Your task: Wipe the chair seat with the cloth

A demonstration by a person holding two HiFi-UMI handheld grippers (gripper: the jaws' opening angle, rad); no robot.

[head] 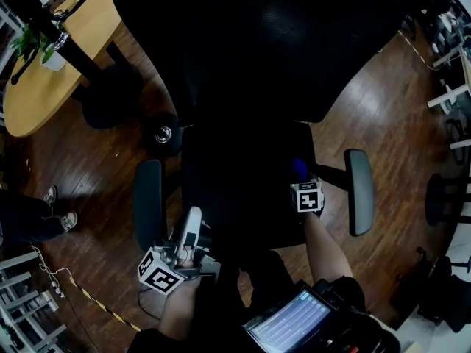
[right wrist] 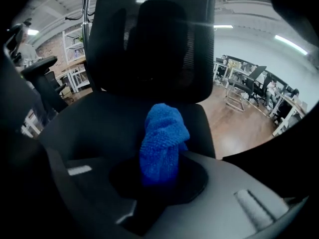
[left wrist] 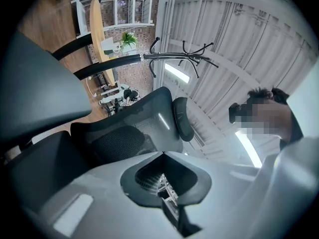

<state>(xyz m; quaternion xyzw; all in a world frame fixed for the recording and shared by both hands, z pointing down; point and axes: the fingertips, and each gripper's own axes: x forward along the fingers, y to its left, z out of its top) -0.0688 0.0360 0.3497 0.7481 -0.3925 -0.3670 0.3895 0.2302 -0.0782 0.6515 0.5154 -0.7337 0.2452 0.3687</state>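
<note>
A black office chair fills the head view, its seat (head: 239,190) dark below the tall backrest (head: 257,43). My right gripper (head: 303,182) hovers over the seat's right side, shut on a blue cloth (head: 299,169). In the right gripper view the bunched cloth (right wrist: 163,133) sticks out of the gripper (right wrist: 160,169) above the seat (right wrist: 99,128), facing the backrest (right wrist: 154,44). My left gripper (head: 193,223) sits at the seat's front left corner, jaws shut and empty (left wrist: 163,156), pointing up at the mesh backrest (left wrist: 124,133).
Grey armrests (head: 149,204) (head: 359,190) flank the seat. A round wooden table (head: 40,87) with a potted plant (head: 33,43) stands at the far left. Someone's shoes (head: 59,208) are at the left edge. A screen (head: 291,322) sits near my body. More chairs stand on the right.
</note>
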